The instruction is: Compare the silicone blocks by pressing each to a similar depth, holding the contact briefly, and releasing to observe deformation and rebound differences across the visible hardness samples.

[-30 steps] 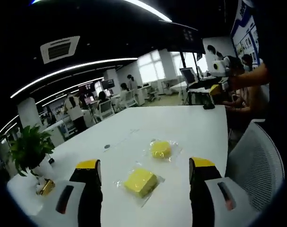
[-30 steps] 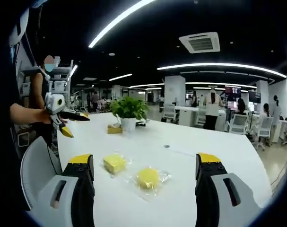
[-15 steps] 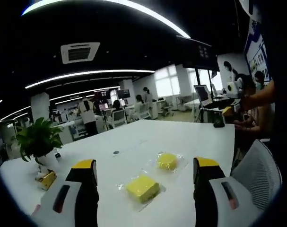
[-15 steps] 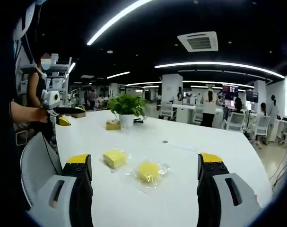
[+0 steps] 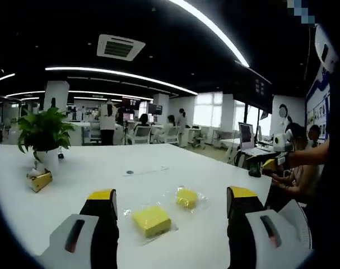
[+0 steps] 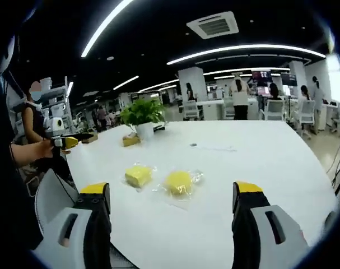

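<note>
Two yellow silicone blocks lie in clear plastic bags on the white table (image 5: 97, 168). In the left gripper view the square block (image 5: 151, 220) sits between the jaws, low and near, and the smaller block (image 5: 186, 197) lies just beyond it. My left gripper (image 5: 171, 196) is open, above the table and apart from both. In the right gripper view the square block (image 6: 138, 175) is on the left and the rounder block (image 6: 178, 182) on the right. My right gripper (image 6: 171, 189) is open, short of them and touching nothing.
A potted plant (image 5: 43, 133) (image 6: 141, 115) and a small yellow box (image 5: 40, 180) (image 6: 130, 140) stand further off on the table (image 6: 259, 157). A white mesh chair (image 5: 297, 219) (image 6: 51, 193) is at the table edge. A person with another gripper (image 5: 273, 164) (image 6: 66, 142) stands beside it.
Both views have shifted and levelled as the hands moved; the plant is now in the left gripper view's frame at left. The blocks lie where they were. Both grippers stay open.
</note>
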